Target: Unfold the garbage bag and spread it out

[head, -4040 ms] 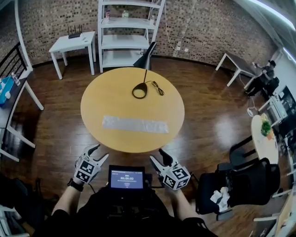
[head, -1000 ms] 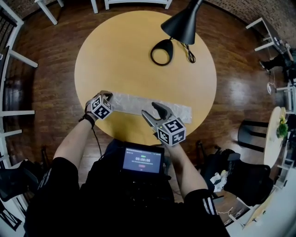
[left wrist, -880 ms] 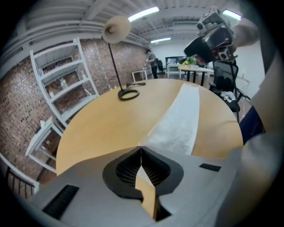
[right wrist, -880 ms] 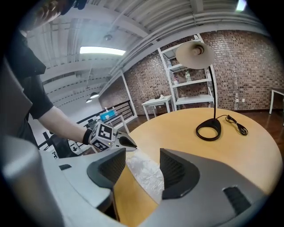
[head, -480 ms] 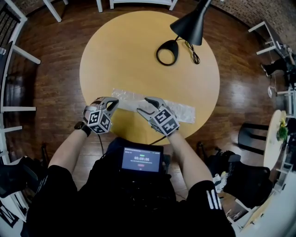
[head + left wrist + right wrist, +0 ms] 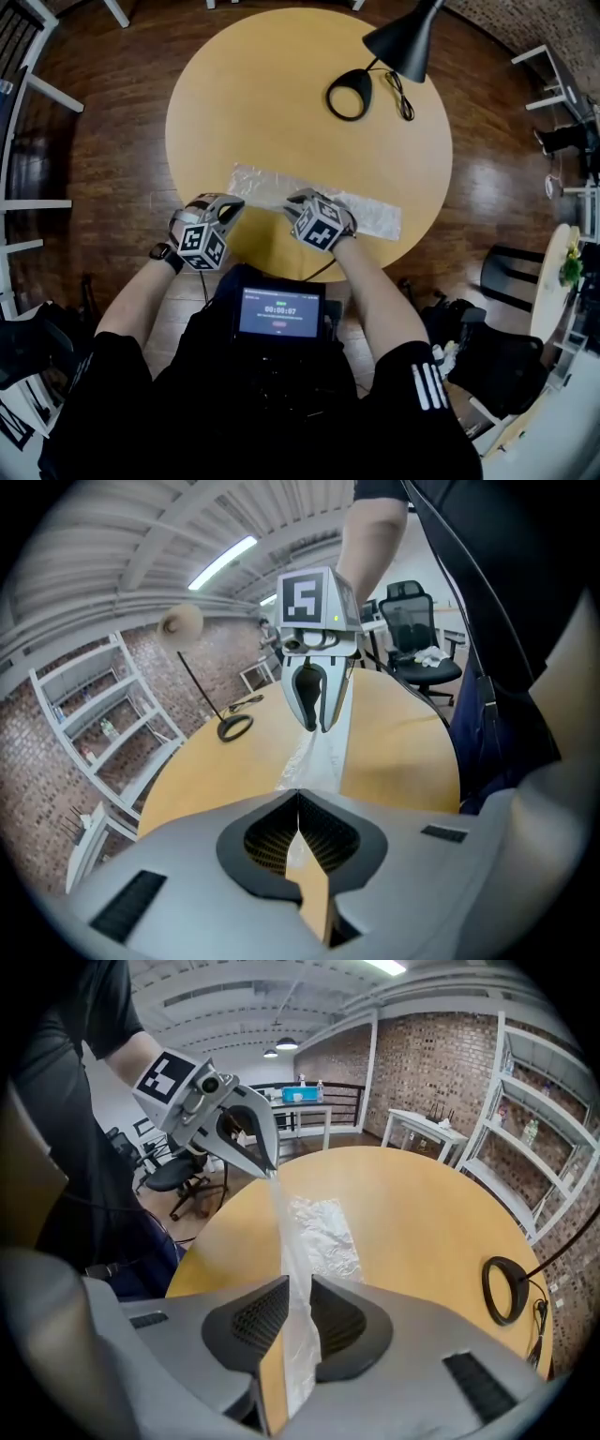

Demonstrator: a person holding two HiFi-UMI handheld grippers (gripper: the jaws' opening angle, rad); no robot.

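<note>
The garbage bag (image 6: pixel 367 217) is a long, folded strip of clear film across the near part of the round wooden table (image 6: pixel 281 103). My left gripper (image 6: pixel 228 202) is shut on the bag's left end and holds that edge a little off the table. In the right gripper view the film (image 6: pixel 323 1232) rises from the table to the left gripper (image 6: pixel 270 1168). My right gripper (image 6: pixel 292 200) points steeply down at the strip's middle. Its jaws have just been closing, and a band of film runs through the narrow gap between them (image 6: pixel 292 1321); the pads are not pressing on it.
A black desk lamp stands at the table's far right, with its ring base (image 6: pixel 350 94), cord and shade (image 6: pixel 405 42). A small screen (image 6: pixel 278 311) hangs at the person's chest. White tables and a black office chair (image 6: pixel 497 352) stand around on the dark wood floor.
My right gripper has dropped onto the middle of the strip and its jaws have narrowed around the film. My left gripper has risen slightly with the bag's end in it.
</note>
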